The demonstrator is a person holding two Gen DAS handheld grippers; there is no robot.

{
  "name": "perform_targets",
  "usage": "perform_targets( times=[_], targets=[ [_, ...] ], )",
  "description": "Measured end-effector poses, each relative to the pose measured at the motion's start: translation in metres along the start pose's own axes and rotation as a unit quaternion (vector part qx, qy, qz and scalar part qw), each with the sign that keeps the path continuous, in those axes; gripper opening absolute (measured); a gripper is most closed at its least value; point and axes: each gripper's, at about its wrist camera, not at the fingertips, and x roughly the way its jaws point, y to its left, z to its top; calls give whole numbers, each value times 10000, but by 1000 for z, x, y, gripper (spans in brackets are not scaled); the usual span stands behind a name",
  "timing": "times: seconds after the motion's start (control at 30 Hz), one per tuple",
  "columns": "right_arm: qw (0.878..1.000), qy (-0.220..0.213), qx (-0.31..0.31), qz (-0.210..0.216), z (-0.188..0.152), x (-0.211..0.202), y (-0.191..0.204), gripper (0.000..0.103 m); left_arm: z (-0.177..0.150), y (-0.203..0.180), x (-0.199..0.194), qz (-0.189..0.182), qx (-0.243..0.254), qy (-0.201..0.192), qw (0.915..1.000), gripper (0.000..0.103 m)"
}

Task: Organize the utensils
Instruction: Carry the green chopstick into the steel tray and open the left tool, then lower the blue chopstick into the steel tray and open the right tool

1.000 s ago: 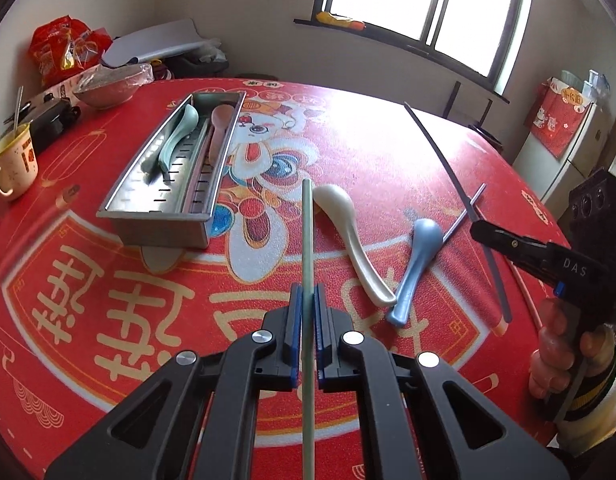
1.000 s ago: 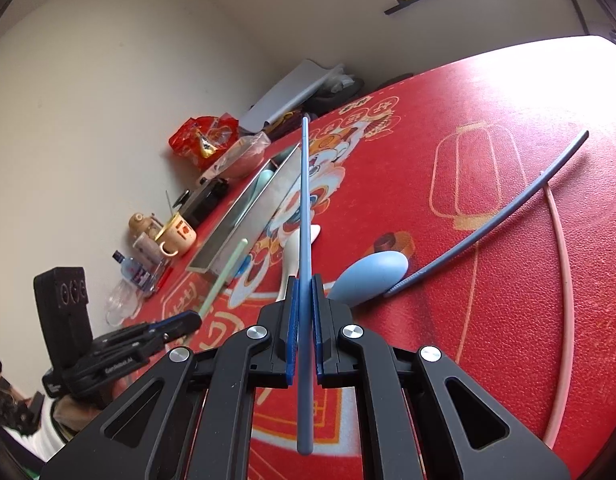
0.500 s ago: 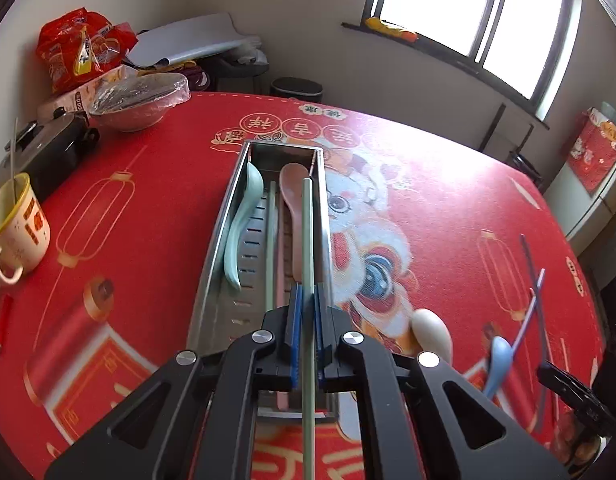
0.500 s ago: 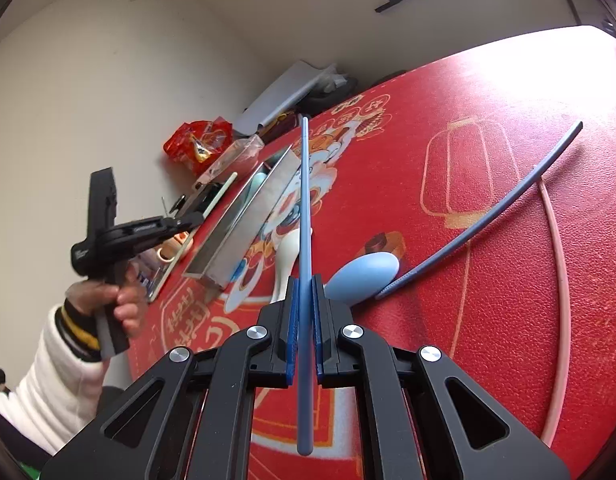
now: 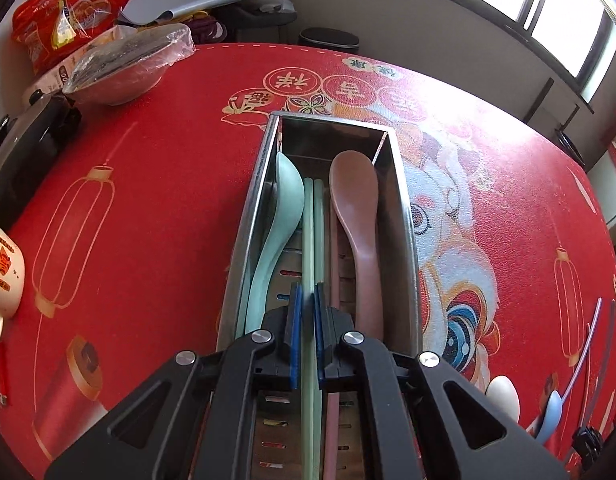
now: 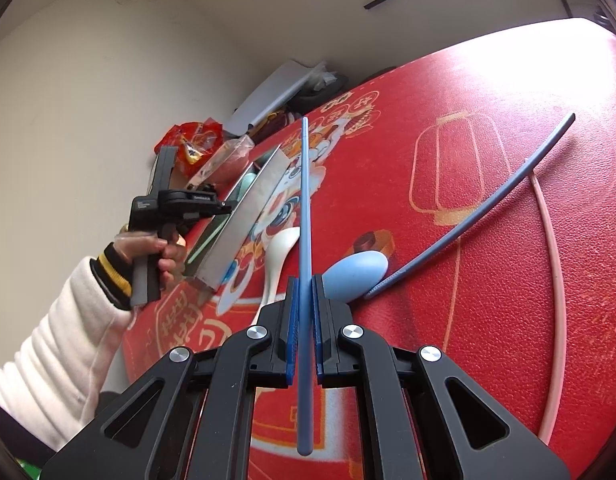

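The left tongs (image 5: 304,322) are clamped on a pale green chopstick (image 5: 308,248), held lengthwise over the steel utensil tray (image 5: 404,216) directly ahead of and below them. In the tray already lie a mint green spoon (image 5: 284,204) to the left of the tongs' line, a second green chopstick (image 5: 319,236) just beside the held one, a pink chopstick (image 5: 334,264) and a pink spoon (image 5: 358,208) to the right. Judging from this, the green pair is one release away from being stowed.

The right tongs (image 6: 304,320) are closed on a blue chopstick (image 6: 305,200), which points up and forward, clear of the red surface (image 6: 488,320). Ahead of them and still loose on the surface lie a blue spoon (image 6: 354,276) just right of the tips, a white spoon (image 6: 280,256) to the left, a dark chopstick (image 6: 488,200) running away to the right and a pale pink chopstick (image 6: 556,280) further right.

So roughly half looks done: four pieces are stowed, two are in hand and four wait outside the tray.
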Motion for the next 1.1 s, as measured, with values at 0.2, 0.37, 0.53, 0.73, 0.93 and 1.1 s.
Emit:
perform_targets(
  times=[0.2, 0.37, 0.53, 0.73, 0.93, 1.1],
  targets=[
    [9999, 48, 43, -79, 0, 4, 2, 6, -15, 3, -37, -199, 155, -538, 9982, 18],
    [9998, 87, 57, -174, 0, 8, 3, 6, -66, -2, -84, -81, 664, -1403, 9879, 65],
    [9993, 184, 121, -309, 3, 16, 3, 6, -128, 3, -110, 122, 765, -2016, 9764, 92],
    [9964, 485, 64, -692, 9, 31, 12, 6, -164, 15, -118, 504, 844, -2338, 9673, 97],
    [9964, 616, 122, -570, 24, 50, 35, 6, -175, 28, -115, 717, 914, -2453, 9625, 97],
    [9953, 826, 215, -454, 39, 82, 59, 6, -168, 39, -108, 577, 681, -2260, 9700, 97]
  ],
)
